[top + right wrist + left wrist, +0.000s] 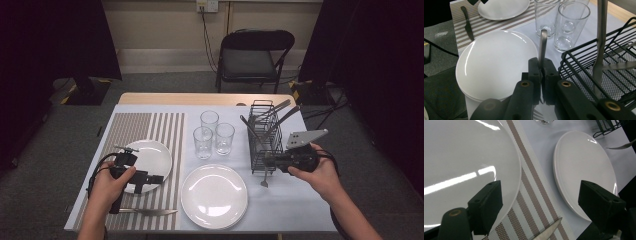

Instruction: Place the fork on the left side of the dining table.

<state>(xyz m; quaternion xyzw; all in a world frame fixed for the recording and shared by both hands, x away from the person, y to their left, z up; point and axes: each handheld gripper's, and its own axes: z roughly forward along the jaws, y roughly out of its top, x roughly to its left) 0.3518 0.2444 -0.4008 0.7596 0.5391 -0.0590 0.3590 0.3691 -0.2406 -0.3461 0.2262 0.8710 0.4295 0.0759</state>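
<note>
My right gripper (268,161) (540,66) is shut on the handle of a metal fork (543,42), just left of the black wire cutlery rack (265,135) (614,72). The fork's head (264,181) hangs below the jaws, above the white cloth. Beside it lies a large white plate (214,196) (496,62). My left gripper (159,178) (540,195) stands open and empty, low over the edge of a small white plate (150,157) (461,157) on the striped placemat (135,125). A knife (147,211) (547,232) lies on the mat near the front edge.
Three clear glasses (209,120) (203,141) (224,137) stand between the placemat and the rack. More cutlery leans in the rack (280,112). A folding chair (255,55) stands beyond the table's far edge.
</note>
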